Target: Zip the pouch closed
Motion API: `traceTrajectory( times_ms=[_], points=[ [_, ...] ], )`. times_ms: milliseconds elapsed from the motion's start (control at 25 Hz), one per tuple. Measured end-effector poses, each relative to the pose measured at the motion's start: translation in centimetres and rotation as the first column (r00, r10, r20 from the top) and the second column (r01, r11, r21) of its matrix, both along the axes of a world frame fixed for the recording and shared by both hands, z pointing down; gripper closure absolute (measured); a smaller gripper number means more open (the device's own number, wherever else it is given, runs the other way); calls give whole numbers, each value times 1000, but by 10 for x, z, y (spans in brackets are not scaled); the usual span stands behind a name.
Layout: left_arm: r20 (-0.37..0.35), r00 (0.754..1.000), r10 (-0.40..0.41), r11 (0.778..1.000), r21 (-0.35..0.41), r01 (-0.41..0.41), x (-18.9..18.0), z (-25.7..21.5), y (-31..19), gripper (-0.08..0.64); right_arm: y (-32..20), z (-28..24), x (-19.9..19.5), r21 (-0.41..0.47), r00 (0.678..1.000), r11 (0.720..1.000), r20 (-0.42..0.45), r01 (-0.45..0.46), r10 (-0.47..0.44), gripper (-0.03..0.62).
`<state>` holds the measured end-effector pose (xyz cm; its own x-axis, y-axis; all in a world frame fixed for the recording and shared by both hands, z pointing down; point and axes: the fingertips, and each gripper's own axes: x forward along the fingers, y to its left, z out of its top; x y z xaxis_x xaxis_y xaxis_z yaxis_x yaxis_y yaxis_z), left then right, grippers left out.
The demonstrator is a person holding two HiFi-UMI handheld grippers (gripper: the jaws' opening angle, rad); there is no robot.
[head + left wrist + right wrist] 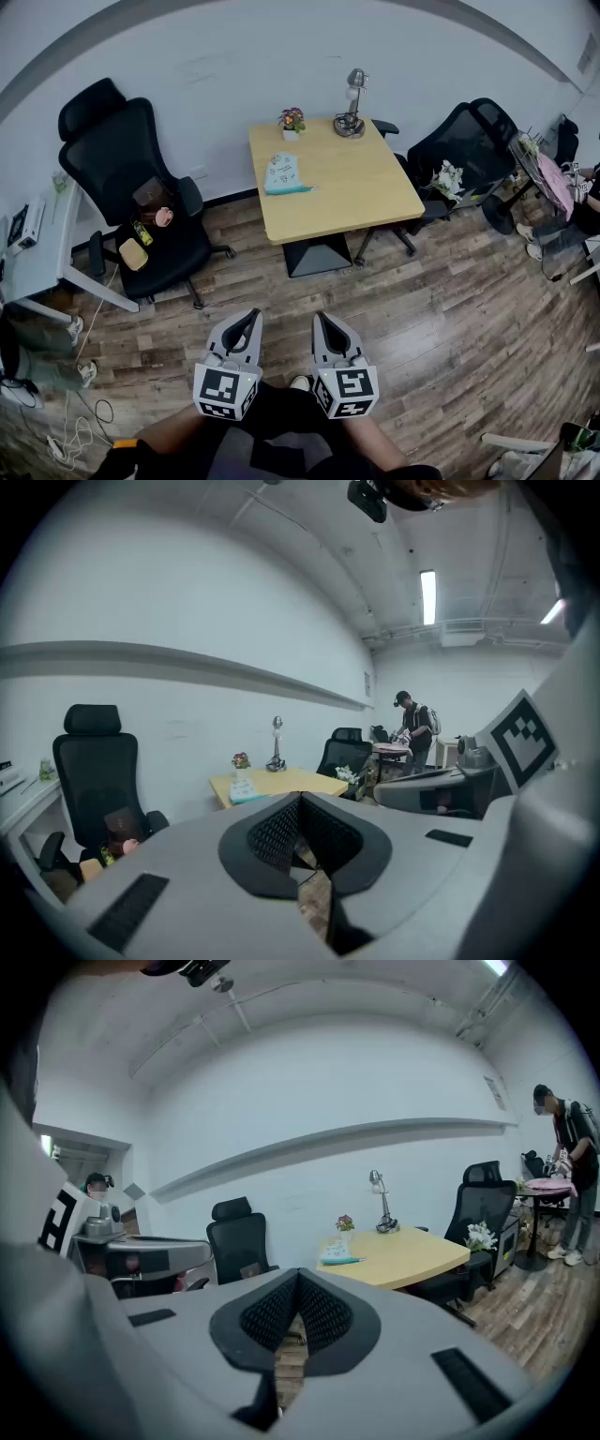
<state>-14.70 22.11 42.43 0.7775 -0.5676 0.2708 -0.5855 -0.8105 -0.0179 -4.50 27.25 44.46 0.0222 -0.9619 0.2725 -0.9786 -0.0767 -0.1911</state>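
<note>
The pouch [282, 174], pale with a teal edge, lies flat on the left part of the wooden table [356, 192], far from both grippers. It shows small in the left gripper view [246, 790] and in the right gripper view [336, 1256]. My left gripper [252, 314] and right gripper [320, 317] hang side by side over the wooden floor, close to my body, pointing toward the table. Both are shut with nothing between the jaws, and the tips meet in the left gripper view [300, 801] and in the right gripper view [298, 1275].
A small flower pot [292, 121] and a desk lamp [352, 105] stand at the table's far edge. A black office chair [141, 202] holding small items is on the left, another chair [459, 150] on the right. A person [567, 1162] stands at a far desk.
</note>
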Motion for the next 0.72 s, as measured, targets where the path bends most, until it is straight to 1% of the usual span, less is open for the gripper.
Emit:
traceTrajectory(
  times_ms=[240, 720],
  points=[
    [-11, 1000, -4, 1000, -10, 4, -7, 2, -8, 551, -8, 0, -8, -6, 1000, 1000, -12, 1, -1, 578],
    [-25, 1000, 10, 1000, -12, -10, 1, 1, -13, 551, -10, -3, -4, -3, 1000, 1000, -23, -14, 14, 578]
  ],
)
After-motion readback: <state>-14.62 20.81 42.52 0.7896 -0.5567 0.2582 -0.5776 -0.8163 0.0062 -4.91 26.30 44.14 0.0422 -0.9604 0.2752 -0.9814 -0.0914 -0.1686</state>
